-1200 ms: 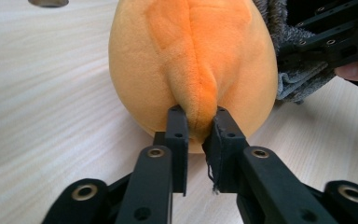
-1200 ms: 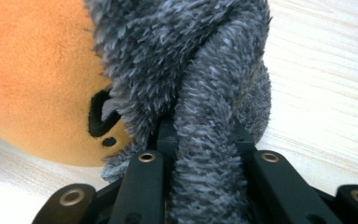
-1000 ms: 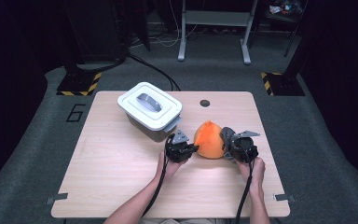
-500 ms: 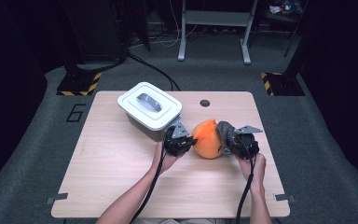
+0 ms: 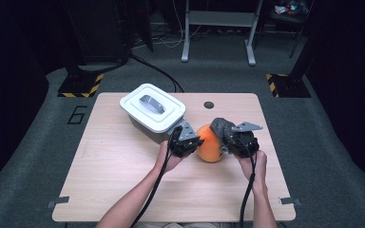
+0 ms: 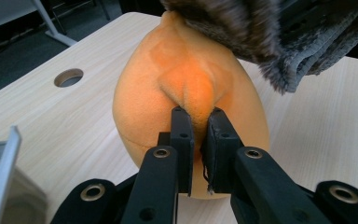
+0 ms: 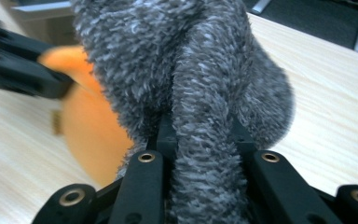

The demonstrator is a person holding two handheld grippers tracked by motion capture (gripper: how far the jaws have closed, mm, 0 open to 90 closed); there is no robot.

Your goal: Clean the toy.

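Observation:
An orange egg-shaped plush toy [image 5: 210, 146] sits right of the table's middle, between my two grippers. My left gripper [image 5: 195, 141] is at its left side. In the left gripper view that gripper [image 6: 199, 116] is shut on a pinched fold of the orange plush [image 6: 186, 79]. A grey fuzzy cloth piece [image 5: 221, 127] lies over the toy's upper right. My right gripper [image 5: 228, 142] is shut on this grey fuzz [image 7: 191, 60], which hides its jaw tips [image 7: 200, 126]. The orange body [image 7: 88, 126] shows behind, with the left gripper's black jaws [image 7: 23, 65] beside it.
A white lidded box [image 5: 152, 111] with a grey handle stands just behind and left of the left gripper; its corner [image 6: 0, 163] is close by. A round hole [image 5: 209, 105] is near the table's [image 5: 123, 180] far edge. Dark floor and stands surround the table.
Both grippers have risen a little with their holds kept. The right one rose more, and the grey fuzzy piece now stands higher over the orange toy.

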